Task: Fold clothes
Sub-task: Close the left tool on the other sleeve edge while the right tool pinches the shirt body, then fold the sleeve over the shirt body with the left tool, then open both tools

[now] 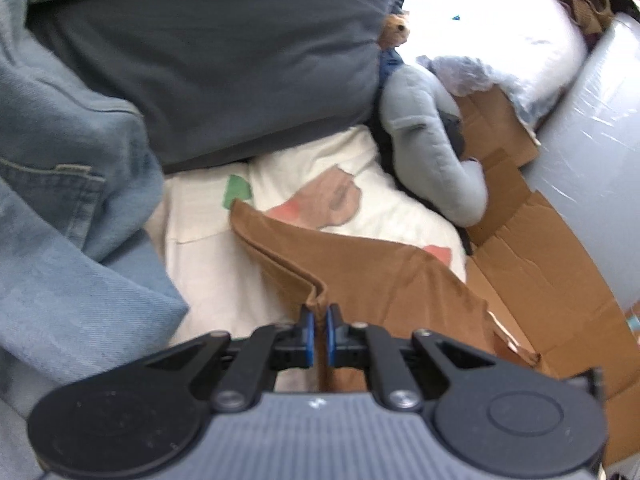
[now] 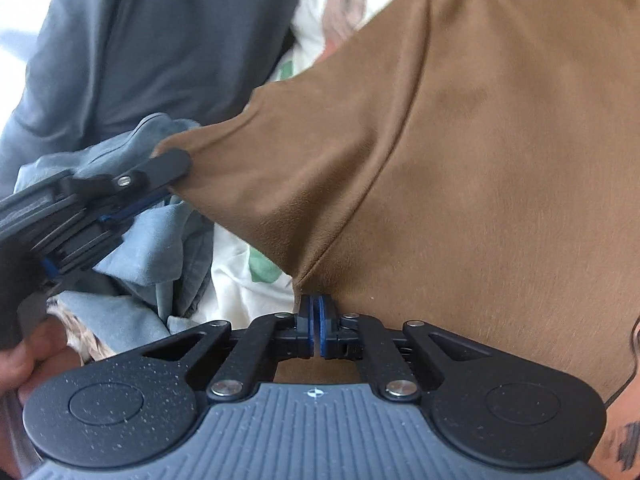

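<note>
Left tool [image 1: 319,330] pinches corner of brown garment [image 1: 380,280]; right tool [image 2: 319,320] clamps another edge of it. Garment hangs over patterned bed sheet [image 1: 208,248]. Advice: keep both grips tight, pull taut, align edges before folding.

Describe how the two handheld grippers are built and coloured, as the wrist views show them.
Both the left gripper and right gripper match: ribbed grey body, black scissor linkages with silver pivot screws, round black side discs, blue pads on black fingers. A small white mark sits on each body's centre. No cables or sleeves are visible.
</note>
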A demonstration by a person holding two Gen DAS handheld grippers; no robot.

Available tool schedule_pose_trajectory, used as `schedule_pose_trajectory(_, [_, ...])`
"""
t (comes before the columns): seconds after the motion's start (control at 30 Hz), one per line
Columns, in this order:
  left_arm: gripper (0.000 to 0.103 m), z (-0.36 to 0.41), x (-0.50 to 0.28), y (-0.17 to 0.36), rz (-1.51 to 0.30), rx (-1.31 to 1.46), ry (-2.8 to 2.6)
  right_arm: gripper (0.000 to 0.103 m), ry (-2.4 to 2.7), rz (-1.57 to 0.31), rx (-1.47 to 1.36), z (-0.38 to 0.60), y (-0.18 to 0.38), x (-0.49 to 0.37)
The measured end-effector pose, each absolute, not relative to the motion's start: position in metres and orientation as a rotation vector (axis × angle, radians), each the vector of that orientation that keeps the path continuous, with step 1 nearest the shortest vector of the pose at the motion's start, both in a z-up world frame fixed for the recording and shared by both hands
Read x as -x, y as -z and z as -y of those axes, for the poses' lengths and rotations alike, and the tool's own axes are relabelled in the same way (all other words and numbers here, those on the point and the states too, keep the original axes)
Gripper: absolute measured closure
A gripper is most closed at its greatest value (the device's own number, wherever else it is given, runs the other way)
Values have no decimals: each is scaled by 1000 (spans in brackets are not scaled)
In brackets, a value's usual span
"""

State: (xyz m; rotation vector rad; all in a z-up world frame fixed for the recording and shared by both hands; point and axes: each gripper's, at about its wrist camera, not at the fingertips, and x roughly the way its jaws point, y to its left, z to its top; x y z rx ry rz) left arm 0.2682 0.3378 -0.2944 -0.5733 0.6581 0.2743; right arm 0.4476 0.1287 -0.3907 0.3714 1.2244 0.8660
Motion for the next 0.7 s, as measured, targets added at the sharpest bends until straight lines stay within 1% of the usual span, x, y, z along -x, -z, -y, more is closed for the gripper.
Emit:
schedule_pose_trajectory(0.1, [97,-328,-270,292,-669,537,-234,102,-855,-1222,-391,-132,394,-449])
schedule_pose_trajectory(0.4, [98,-316,-270,294,-692,554,-162,102,-833,-1225,-411,-138,401,-456])
schedule_pose_trajectory(0.7, [98,-301,-267,305,-736,569,-69,100,-824,-1236,-427,-139,407,-457])
